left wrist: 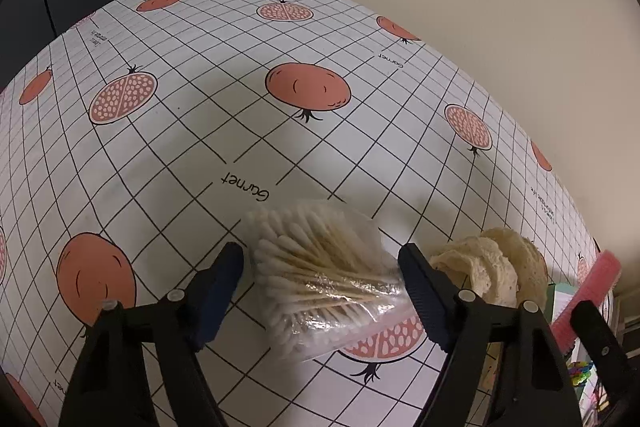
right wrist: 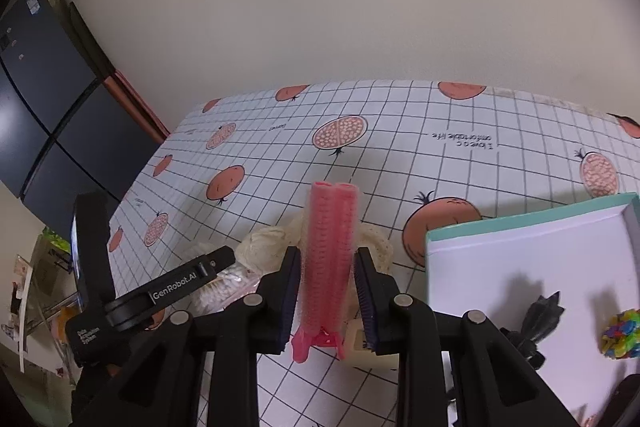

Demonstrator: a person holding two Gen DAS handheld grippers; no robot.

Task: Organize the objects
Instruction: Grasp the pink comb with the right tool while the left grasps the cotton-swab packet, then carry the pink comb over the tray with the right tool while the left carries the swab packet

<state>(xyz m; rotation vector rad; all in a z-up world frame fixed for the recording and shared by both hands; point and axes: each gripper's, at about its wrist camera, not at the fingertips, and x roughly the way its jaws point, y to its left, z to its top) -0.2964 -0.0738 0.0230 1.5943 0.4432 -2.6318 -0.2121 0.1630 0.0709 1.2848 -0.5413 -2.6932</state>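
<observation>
The bench (left wrist: 280, 147) takes up most of the scene, dressed in a white grid cloth printed with pomegranates, its far edge against a plain cream wall (right wrist: 320, 7). A dark cabinet (right wrist: 48, 99) stands off the bench's left end.

Over by the right edge sits a shallow box (right wrist: 520, 247), teal rim, white floor. In it there's a black clip (right wrist: 540, 311) and, close to its right wall, a small clump of bright multicoloured bits (right wrist: 620, 333).

Near the front edge, a cream crocheted piece (left wrist: 492, 267) lies bunched on the cloth. Just to its left rests a clear bag of cotton swabs (left wrist: 320, 275), wooden sticks and white tips fanned inside it.

Now the left gripper (left wrist: 322, 291): released, blue pads spread wide on either side of the swab bag, the bag lying between them. From the left wrist view I cannot tell whether either pad touches the plastic.

The right gripper (right wrist: 326, 291) is clenched on a pink hair clip (right wrist: 330, 255), a long ridged one, held upright between the pads with its hinged end low and its tip pointing away toward the wall. It hovers above the crocheted piece, with the box just to its right. A small pale block (right wrist: 356, 343) peeks out under the right pad, too hidden to name.
</observation>
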